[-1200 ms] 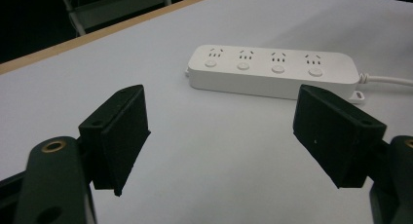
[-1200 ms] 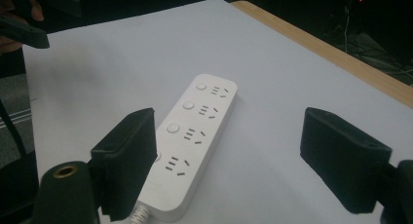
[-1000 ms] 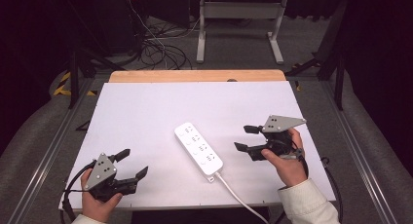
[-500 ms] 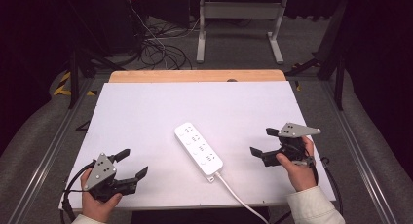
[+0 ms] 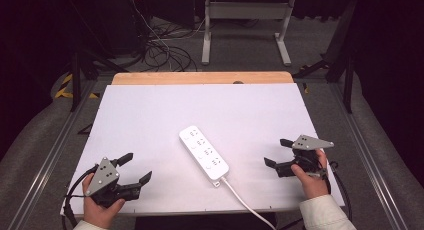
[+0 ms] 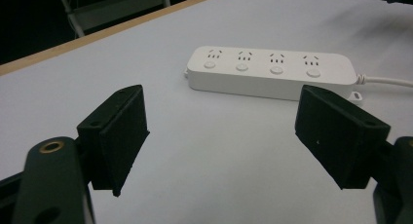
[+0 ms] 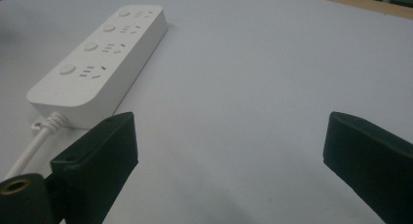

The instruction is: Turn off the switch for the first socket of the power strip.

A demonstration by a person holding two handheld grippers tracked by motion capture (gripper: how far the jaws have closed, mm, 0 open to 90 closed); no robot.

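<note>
A: What is nearest to the person?

B: The left gripper (image 5: 129,169) and the right gripper (image 5: 278,153), both with jaws wide apart and nothing between them. The right jaws have just been opening.

A: And the power strip (image 5: 204,152)?

B: It lies flat between them on the white table (image 5: 150,115), apart from both. It is white, with four sockets and four round buttons. Its cable (image 5: 247,205) is cut off at the near edge.

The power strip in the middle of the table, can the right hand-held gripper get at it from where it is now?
Probably yes. The right hand-held gripper stands open beside the power strip, with bare white table between them. The strip's cable trails off toward the near edge, out of that path.
</note>
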